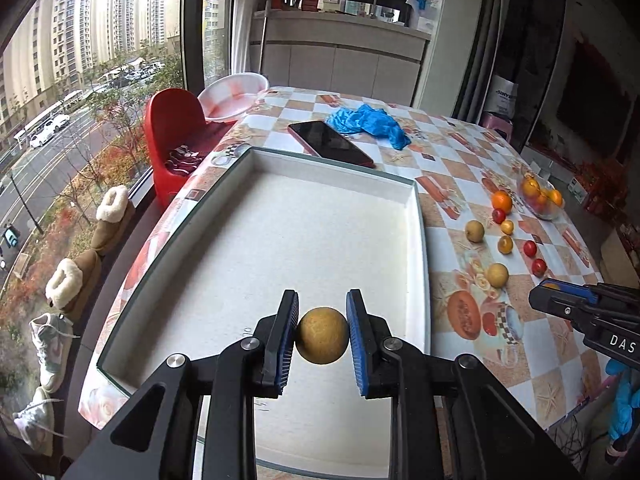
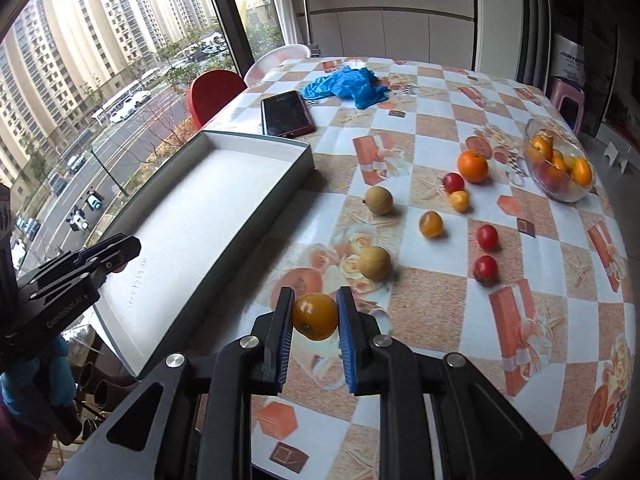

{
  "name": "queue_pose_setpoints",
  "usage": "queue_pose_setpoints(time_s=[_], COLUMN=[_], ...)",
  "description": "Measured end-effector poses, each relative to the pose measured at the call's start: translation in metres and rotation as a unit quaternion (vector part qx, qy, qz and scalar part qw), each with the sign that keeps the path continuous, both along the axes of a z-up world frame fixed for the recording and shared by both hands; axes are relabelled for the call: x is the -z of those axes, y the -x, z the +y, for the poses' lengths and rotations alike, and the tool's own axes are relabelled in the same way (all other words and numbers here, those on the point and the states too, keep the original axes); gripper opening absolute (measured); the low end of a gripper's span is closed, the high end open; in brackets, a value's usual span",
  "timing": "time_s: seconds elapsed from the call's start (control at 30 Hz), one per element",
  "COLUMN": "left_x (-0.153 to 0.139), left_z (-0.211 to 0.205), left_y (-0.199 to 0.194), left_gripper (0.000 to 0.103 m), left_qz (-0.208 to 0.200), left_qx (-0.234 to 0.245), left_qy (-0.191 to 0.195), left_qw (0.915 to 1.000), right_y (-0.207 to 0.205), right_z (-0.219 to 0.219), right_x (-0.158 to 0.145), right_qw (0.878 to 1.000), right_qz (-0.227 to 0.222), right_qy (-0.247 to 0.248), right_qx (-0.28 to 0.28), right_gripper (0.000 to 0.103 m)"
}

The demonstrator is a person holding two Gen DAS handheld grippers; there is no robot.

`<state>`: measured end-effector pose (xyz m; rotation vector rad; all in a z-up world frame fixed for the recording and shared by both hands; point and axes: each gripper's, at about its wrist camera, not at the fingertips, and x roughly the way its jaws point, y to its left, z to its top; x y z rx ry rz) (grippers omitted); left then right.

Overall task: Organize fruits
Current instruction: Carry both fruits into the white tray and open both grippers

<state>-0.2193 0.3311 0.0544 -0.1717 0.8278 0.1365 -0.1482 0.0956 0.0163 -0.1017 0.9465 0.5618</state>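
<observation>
My left gripper (image 1: 322, 312) is shut on a tan round pear (image 1: 322, 335) and holds it over the near end of the shallow white box (image 1: 416, 216). My right gripper (image 2: 312, 308) is shut on an orange-yellow fruit (image 2: 315, 316) above the tablecloth, just right of the white box (image 2: 240, 172). Loose fruits lie on the table: two tan pears (image 2: 379, 200) (image 2: 375, 263), an orange (image 2: 473, 166), red fruits (image 2: 487, 237) and yellow ones (image 2: 431, 224). The right gripper also shows in the left wrist view (image 1: 560, 300).
A glass bowl (image 2: 560, 168) of oranges stands at the far right. A phone (image 2: 286, 114) and a crumpled blue glove (image 2: 348, 86) lie beyond the box. A red chair (image 1: 172, 128) and a white basin (image 1: 232, 96) are at the window side.
</observation>
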Motion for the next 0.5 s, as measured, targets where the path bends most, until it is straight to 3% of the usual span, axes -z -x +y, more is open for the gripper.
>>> queue_pose_setpoints(time_s=[0.3,0.5], left_x=[0.028,0.040], left_z=[0.031,0.039], left_y=[-0.005,-0.005], left_gripper=[0.026,0.026], left_qz=[0.027,0.041], left_qx=[-0.024,-0.027], left_qy=[-0.003,-0.007], left_qw=[0.9993,0.9988], right_y=[0.003,0.007], right_z=[0.086,0.117], right_x=[0.003,0.017], right_qw=[0.998,0.995], right_qz=[0.007,0.019], right_qy=[0.000,0.013], right_qx=[-0.070,-0.100], right_gripper=[0.023,0.023])
